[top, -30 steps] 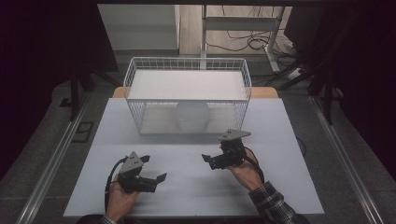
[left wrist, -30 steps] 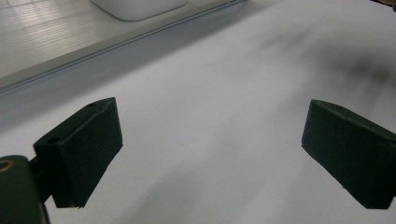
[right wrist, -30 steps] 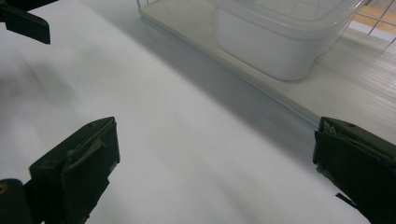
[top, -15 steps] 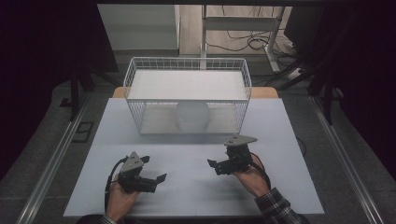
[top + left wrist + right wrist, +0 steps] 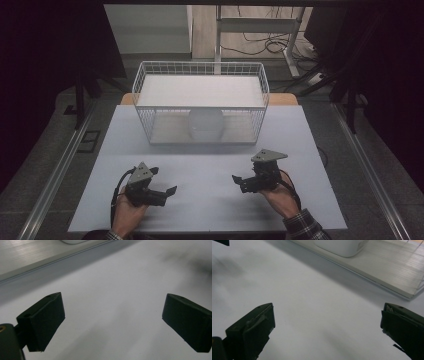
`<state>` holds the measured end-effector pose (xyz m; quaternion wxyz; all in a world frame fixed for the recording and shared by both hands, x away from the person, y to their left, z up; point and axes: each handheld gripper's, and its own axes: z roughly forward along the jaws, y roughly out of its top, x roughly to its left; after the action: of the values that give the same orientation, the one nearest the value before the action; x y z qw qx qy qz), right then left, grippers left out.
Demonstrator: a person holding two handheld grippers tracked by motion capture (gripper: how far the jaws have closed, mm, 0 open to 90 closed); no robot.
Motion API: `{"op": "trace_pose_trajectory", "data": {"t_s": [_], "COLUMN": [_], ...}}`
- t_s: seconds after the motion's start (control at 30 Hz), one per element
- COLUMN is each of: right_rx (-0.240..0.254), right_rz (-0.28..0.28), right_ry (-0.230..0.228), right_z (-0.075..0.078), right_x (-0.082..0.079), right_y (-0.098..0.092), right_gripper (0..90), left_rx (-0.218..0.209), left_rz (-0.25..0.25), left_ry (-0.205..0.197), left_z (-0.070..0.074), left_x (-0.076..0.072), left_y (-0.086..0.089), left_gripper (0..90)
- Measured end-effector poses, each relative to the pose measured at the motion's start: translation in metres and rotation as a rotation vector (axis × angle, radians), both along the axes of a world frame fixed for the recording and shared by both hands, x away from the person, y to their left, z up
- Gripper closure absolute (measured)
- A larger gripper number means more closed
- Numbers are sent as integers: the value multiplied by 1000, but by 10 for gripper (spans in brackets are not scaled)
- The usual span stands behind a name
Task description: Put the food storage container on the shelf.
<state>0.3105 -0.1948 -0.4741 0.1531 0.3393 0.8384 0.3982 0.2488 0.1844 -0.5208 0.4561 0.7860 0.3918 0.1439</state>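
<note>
Left gripper (image 5: 167, 192): jaws spread, empty, over the desk (image 5: 210, 165).
Right gripper (image 5: 239, 181): jaws spread, empty.
Wire basket (image 5: 150, 112): held a white container (image 5: 205, 124).

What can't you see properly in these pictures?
- White rounded object in the wire basket: in the high view, the mesh crosses it and it is too pale to identify.
- Same object in the right gripper view and the left gripper view: the top edge cuts it off.
- Left gripper and right gripper: open over the table; whether they touch it is unclear.
- Background floor: too dark.
</note>
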Motion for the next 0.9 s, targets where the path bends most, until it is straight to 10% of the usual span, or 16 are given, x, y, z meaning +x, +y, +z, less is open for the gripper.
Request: {"op": "trace_pose_trajectory", "data": {"t_s": [0.9], "right_rx": [36], "right_rz": [-88], "right_ry": [-15], "right_z": [-1], "right_x": [-29], "right_y": [-54], "right_gripper": [0], "left_rx": [24], "left_rz": [52], "left_ry": [11], "left_z": [2], "left_x": [-15], "left_y": [19], "left_gripper": [17]}}
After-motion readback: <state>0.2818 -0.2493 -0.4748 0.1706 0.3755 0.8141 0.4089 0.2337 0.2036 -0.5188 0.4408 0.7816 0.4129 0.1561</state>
